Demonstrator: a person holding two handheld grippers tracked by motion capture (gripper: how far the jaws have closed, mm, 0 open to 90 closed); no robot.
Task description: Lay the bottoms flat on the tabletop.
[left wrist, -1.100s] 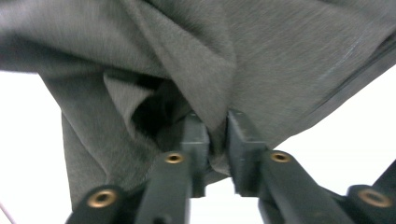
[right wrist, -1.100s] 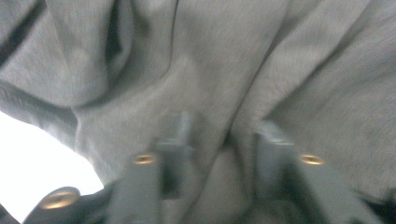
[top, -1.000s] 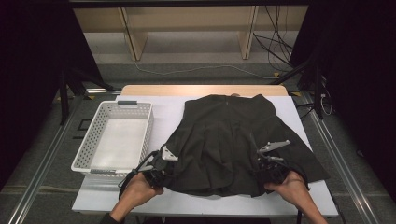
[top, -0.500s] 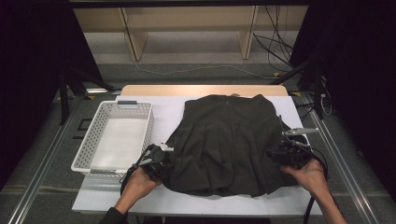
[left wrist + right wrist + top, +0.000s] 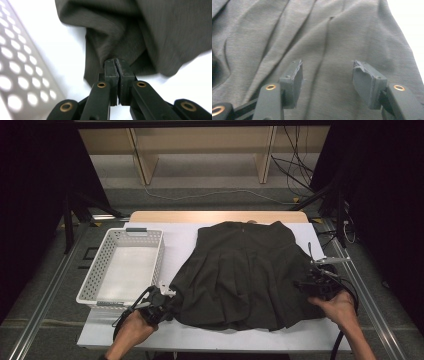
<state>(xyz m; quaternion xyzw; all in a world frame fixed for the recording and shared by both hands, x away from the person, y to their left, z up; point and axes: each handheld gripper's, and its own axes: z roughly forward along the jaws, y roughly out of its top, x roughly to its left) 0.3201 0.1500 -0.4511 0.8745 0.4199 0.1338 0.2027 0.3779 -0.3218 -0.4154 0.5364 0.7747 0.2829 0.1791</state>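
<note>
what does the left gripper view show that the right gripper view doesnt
Left gripper view: the left gripper shut on a bunched fold of the skirt, beside the basket wall and the white table.
Right gripper view: the right gripper with jaws wide open over flat pleats, gripping nothing.
Both: the dark skirt and some white table.

Spread gripper (image 5: 327,82) over grey skirt (image 5: 317,37)

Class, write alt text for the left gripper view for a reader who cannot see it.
The left gripper is clamped shut on a bunched fold of the dark grey skirt, lying on the white table. The white perforated basket stands at left.
</note>
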